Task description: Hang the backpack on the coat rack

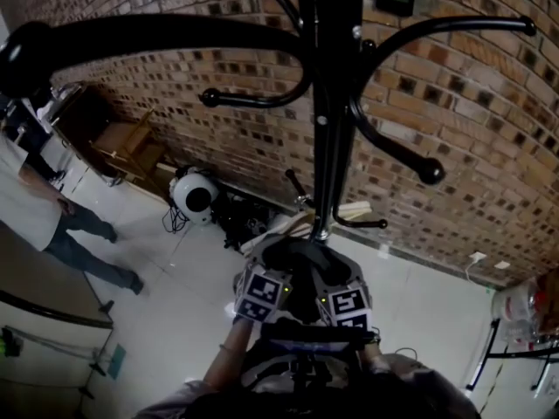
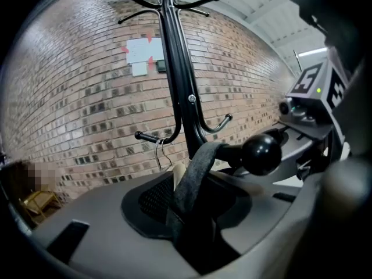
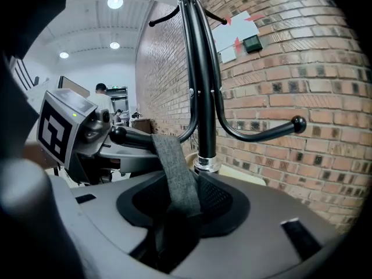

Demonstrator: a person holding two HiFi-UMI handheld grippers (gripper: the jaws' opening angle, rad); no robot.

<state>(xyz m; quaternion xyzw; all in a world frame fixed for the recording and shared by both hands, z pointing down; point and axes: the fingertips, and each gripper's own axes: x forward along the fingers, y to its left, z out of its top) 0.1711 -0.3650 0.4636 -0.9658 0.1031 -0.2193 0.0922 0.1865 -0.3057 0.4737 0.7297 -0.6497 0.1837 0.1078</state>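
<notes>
The black coat rack [image 1: 327, 103] stands in front of a brick wall. The grey backpack [image 1: 301, 264] sits against its pole. Its grey top strap [image 2: 195, 176] is looped over a ball-tipped hook [image 2: 261, 153]; the same strap [image 3: 174, 173] and hook [image 3: 125, 137] show in the right gripper view. My left gripper [image 1: 266, 279] and right gripper [image 1: 345, 285] flank the bag's top from either side. Both stand open, and no pad is seen pressing on the bag. Each gripper's marker cube appears in the other's view: right [image 2: 308, 83], left [image 3: 58, 127]. The bag's lower part is hidden.
Other hooks [image 1: 428, 171] jut from the pole at several heights. A person [image 1: 35, 208] stands at the left on the pale floor. A white round device [image 1: 194, 195] and a wooden crate [image 1: 131, 147] lie along the wall's foot. A black frame [image 1: 515, 352] stands at the right.
</notes>
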